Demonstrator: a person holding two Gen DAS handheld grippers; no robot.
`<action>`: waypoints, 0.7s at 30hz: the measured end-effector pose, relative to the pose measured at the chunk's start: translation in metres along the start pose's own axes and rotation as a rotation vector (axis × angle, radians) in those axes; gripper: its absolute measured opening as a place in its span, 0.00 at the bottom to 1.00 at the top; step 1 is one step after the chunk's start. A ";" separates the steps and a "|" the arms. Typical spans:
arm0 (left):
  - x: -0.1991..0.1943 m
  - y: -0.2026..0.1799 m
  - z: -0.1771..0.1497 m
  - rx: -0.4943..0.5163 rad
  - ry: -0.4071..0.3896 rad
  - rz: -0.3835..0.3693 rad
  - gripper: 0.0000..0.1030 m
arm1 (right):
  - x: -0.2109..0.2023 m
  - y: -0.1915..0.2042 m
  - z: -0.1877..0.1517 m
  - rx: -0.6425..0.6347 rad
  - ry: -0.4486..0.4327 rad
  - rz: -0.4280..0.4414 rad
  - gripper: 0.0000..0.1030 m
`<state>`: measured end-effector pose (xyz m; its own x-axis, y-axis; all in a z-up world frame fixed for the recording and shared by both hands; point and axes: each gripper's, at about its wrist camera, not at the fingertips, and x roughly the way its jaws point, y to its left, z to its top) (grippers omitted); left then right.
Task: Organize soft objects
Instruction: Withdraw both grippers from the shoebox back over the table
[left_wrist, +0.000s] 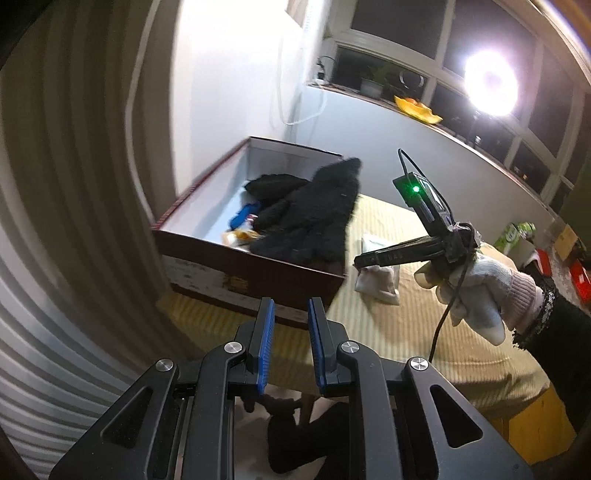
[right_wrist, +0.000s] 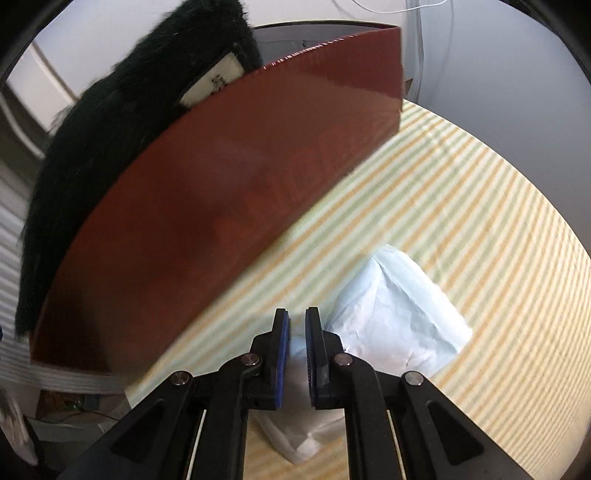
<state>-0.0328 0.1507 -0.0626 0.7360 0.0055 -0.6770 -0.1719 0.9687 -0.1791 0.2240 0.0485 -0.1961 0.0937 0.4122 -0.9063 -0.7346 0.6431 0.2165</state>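
A dark red cardboard box (left_wrist: 207, 258) stands on the striped table. A black fuzzy glove (left_wrist: 314, 218) drapes over its right rim, with another black soft item (left_wrist: 275, 183) and small coloured things inside. My left gripper (left_wrist: 291, 314) is open and empty, in front of the box. My right gripper (right_wrist: 296, 325) is slightly open and empty, just above a white soft pouch (right_wrist: 399, 317) lying beside the box wall (right_wrist: 229, 206). The glove (right_wrist: 110, 140) hangs over that wall. In the left wrist view the right gripper (left_wrist: 360, 263) sits over the pouch (left_wrist: 380, 284).
The table carries a yellow-green striped cloth (right_wrist: 480, 206). A white wall and corrugated panel lie left of the box. A windowsill with plants and a yellow object (left_wrist: 417, 109) runs behind. A bright lamp (left_wrist: 489, 83) glares at the upper right.
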 end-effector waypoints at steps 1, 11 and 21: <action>0.002 -0.005 0.000 0.008 0.002 -0.010 0.17 | -0.003 -0.002 -0.004 -0.002 -0.002 0.000 0.08; 0.025 -0.068 -0.003 0.099 0.035 -0.133 0.33 | -0.041 -0.032 -0.067 0.051 -0.036 -0.039 0.08; 0.062 -0.136 -0.005 0.235 0.102 -0.218 0.37 | -0.084 -0.080 -0.124 0.150 -0.092 -0.060 0.09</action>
<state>0.0326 0.0179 -0.0834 0.6675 -0.2217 -0.7108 0.1469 0.9751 -0.1662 0.1916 -0.1175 -0.1817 0.2007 0.4229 -0.8837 -0.6182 0.7544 0.2206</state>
